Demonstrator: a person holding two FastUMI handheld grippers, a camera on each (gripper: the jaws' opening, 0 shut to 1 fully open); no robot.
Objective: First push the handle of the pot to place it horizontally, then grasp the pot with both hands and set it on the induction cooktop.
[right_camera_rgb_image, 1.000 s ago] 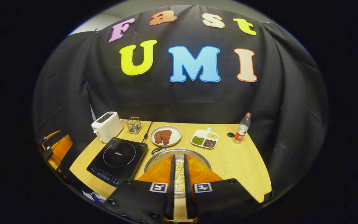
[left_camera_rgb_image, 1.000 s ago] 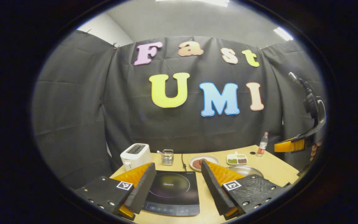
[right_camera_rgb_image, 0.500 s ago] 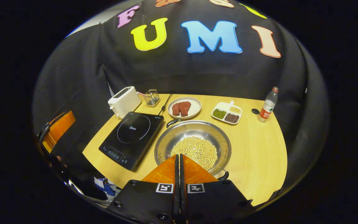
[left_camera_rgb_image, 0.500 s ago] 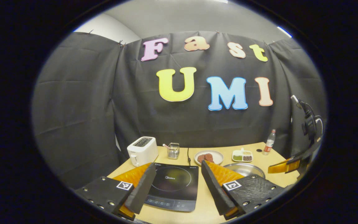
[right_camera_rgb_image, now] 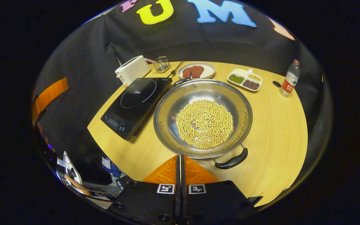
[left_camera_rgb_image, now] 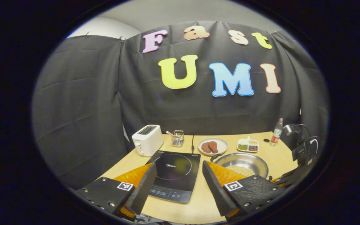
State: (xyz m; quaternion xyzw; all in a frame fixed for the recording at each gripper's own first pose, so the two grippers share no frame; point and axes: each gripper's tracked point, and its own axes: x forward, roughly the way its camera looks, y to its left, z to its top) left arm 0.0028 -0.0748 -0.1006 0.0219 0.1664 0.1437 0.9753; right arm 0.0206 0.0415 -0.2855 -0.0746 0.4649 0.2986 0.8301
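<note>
Nothing is done yet: my right tongs [right_camera_rgb_image: 180, 162], pressed together, hover near the round steel bean-filled pot [right_camera_rgb_image: 202, 118]'s black handle [right_camera_rgb_image: 232, 162], left tongs [left_camera_rgb_image: 178, 178] spread, the pot beside the black induction cooktop [right_camera_rgb_image: 134, 104].

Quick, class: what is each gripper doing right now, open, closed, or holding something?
Left gripper: open, holding nothing.
Right gripper: closed, holding nothing.

Black cloth wall [left_camera_rgb_image: 83, 103], pale ceiling [left_camera_rgb_image: 180, 12] — wooden table [right_camera_rgb_image: 277, 125]

My left gripper [left_camera_rgb_image: 177, 182] hangs over the table's near edge, its fingers spread wide apart. My right gripper [right_camera_rgb_image: 180, 168] sits above the near edge too, tilted steeply downward, fingers pressed together with nothing between them.
</note>
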